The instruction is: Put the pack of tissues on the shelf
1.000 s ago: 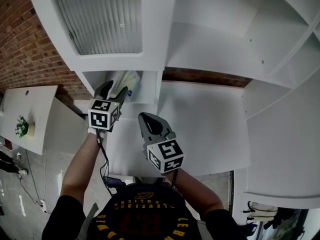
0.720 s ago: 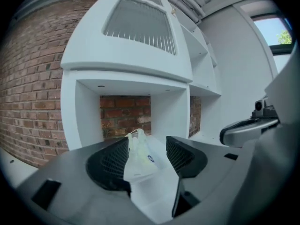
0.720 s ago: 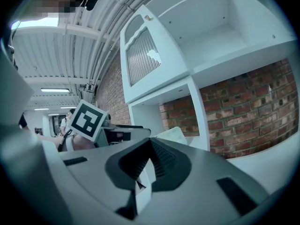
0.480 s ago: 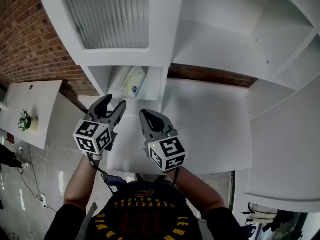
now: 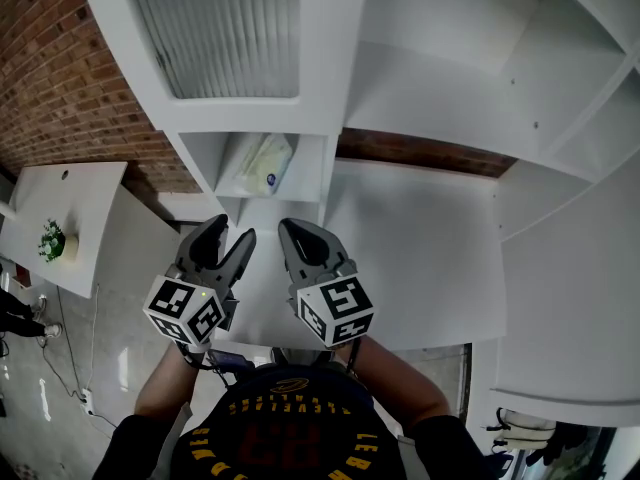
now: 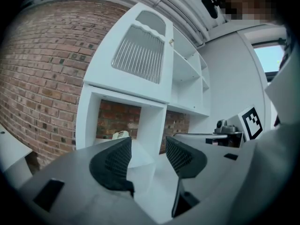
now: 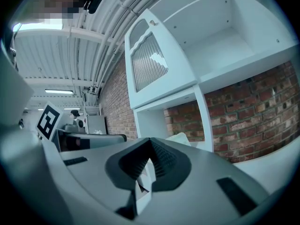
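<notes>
In the low shelf (image 5: 312,173) cubby, the pack of tissues (image 5: 262,162) is lying clear of both claws. Left claw (image 5: 231,238) is hovering over the bench (image 5: 420,248) in front, jaws apart, empty. Right claw (image 5: 290,232) is sitting just beside it, clenched on nothing.

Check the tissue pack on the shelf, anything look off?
Nothing stands out. The pack of tissues sits inside the small shelf compartment, not overhanging its front edge. The left gripper is open and the right gripper shut, both empty and apart from the pack.
</notes>
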{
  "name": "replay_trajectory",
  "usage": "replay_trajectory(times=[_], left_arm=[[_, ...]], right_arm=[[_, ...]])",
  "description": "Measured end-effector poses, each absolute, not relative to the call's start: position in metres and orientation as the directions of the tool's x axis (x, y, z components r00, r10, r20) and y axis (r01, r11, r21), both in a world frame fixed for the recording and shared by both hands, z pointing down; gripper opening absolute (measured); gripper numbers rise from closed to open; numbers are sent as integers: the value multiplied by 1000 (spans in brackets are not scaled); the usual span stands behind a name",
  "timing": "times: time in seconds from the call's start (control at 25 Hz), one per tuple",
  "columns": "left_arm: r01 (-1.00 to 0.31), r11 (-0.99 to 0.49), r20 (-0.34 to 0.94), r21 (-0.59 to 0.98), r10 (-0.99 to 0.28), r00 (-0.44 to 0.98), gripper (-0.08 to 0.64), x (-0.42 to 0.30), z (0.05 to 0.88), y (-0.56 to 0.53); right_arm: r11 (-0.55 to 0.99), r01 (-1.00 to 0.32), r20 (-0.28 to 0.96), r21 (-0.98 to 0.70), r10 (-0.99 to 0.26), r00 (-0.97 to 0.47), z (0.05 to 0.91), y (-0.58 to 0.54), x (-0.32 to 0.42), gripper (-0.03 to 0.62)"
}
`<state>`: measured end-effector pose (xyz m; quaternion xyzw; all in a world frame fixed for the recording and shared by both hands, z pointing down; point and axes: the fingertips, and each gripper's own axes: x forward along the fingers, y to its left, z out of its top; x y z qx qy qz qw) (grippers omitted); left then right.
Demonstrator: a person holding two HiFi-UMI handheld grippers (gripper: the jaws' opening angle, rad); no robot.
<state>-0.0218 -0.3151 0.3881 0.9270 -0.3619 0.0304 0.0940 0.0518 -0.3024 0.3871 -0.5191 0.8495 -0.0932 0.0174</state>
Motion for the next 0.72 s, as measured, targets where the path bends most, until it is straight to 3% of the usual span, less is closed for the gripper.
replay_trajectory(times=[0.32,0.72], left_arm=[[-637,-745,70,199,-637,768,209,-18,382,-292],[-657,-718,34,229,-669,743,73,-28,375,-285]], right_arm=[[446,-880,40,-164,-888,-458,374,-296,55,-5],[440,-882,28,-169,-893,-450,370,-293,58,-5]])
